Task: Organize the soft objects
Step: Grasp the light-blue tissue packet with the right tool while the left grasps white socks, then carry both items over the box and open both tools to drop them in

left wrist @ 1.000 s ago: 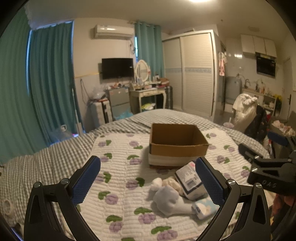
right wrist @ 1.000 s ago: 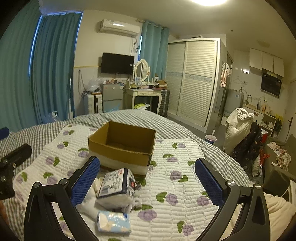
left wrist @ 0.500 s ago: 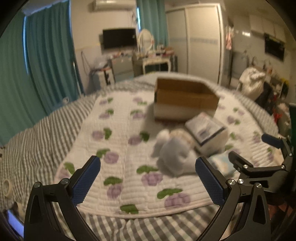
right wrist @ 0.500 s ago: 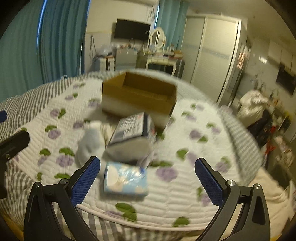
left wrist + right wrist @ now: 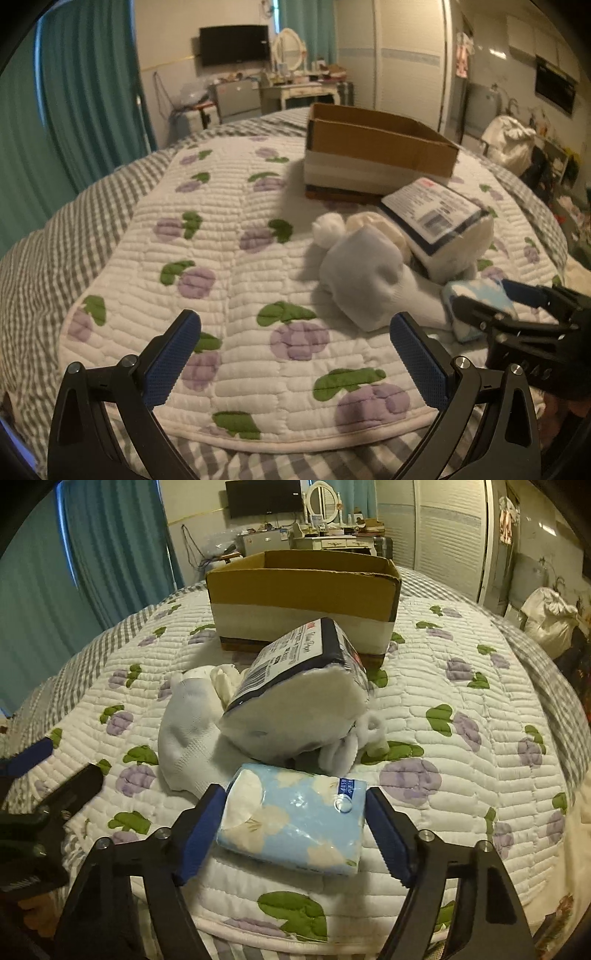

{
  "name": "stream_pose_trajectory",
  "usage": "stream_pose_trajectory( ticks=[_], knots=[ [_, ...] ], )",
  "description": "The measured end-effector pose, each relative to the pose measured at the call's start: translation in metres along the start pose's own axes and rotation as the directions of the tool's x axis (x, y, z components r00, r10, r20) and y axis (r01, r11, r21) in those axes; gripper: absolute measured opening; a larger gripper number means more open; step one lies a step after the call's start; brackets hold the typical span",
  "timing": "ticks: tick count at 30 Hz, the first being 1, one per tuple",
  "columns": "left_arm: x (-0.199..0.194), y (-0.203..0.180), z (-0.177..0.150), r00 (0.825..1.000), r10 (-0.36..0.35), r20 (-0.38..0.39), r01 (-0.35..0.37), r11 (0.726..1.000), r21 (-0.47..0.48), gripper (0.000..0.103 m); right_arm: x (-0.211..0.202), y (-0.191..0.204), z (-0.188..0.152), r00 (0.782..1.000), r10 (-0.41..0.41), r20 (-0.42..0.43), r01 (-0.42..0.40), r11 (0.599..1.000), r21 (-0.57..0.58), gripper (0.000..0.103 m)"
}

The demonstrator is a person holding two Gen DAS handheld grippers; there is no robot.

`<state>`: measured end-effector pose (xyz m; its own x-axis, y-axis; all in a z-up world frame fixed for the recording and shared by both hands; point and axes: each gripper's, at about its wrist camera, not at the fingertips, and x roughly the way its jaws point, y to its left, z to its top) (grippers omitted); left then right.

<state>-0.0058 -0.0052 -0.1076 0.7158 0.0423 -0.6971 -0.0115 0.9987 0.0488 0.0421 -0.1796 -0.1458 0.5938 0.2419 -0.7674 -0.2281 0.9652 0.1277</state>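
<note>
The right gripper (image 5: 295, 812) is seen closed in around a light-blue tissue pack (image 5: 293, 829), which lies flat on the quilted blanket (image 5: 461, 686). Its blue pads (image 5: 201, 829) stand at the two short ends of the pack; the left pad is pressed against the wrapper, while at the right pad contact cannot be told for certain. The pack is not lifted; its underside rests on the blanket near the front hem.

Just behind the pack, a larger wrapped packet with a dark-blue printed label (image 5: 299, 698) is tilted, its white end face turned toward the right wrist camera. A white sock (image 5: 188, 734) lies to the left of that packet, touching it, and a crumpled white cloth (image 5: 221, 675) is tucked behind the two. An open cardboard box (image 5: 303, 590) stands upright farther back on the blanket, near the packet; nothing can be made out inside it from these angles.

The left gripper (image 5: 295, 354) is held wide apart, with nothing between its fingers, low over the blanket's front part. In the left wrist view the sock (image 5: 369, 280) lies ahead and to the right of it, just beyond the right fingertip, and the tissue pack (image 5: 476, 295) is partly hidden behind the right gripper (image 5: 517, 306) at the frame's right edge.

The blanket, printed with purple fruit and green leaves, is spread over a grey checked bed cover (image 5: 48, 236).
</note>
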Motion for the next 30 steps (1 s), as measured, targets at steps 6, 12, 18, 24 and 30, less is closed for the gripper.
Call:
stream_pose_trajectory(
  ticks=[6,12,18,24,30],
  knots=[
    [0.009,-0.022,0.006,0.999,-0.040,-0.018,0.041,0.998,0.048,0.103,-0.024,-0.014,0.011,0.997,-0.041,0.070,0.040,0.999,0.020,0.072],
    [0.033,-0.039,0.024,0.996,-0.079,-0.040,0.082,0.994,0.076,0.103,-0.033,-0.027,0.022,0.993,-0.071,0.099,0.066,0.996,0.054,0.072],
    [0.074,-0.047,0.025,0.988,-0.086,-0.132,0.101,0.988,0.113,0.103,-0.031,-0.030,0.023,0.992,-0.077,0.099,0.071,0.996,0.058,0.072],
    [0.077,-0.053,0.024,0.972,-0.173,-0.159,0.195,0.972,0.131,0.074,-0.025,-0.032,0.022,0.993,-0.078,0.085,0.074,0.996,0.057,0.072],
    [0.055,-0.046,0.026,0.973,-0.198,-0.122,0.212,0.971,0.114,0.049,-0.031,-0.030,0.021,0.993,-0.069,0.094,0.064,0.997,0.053,0.072]
  ],
)
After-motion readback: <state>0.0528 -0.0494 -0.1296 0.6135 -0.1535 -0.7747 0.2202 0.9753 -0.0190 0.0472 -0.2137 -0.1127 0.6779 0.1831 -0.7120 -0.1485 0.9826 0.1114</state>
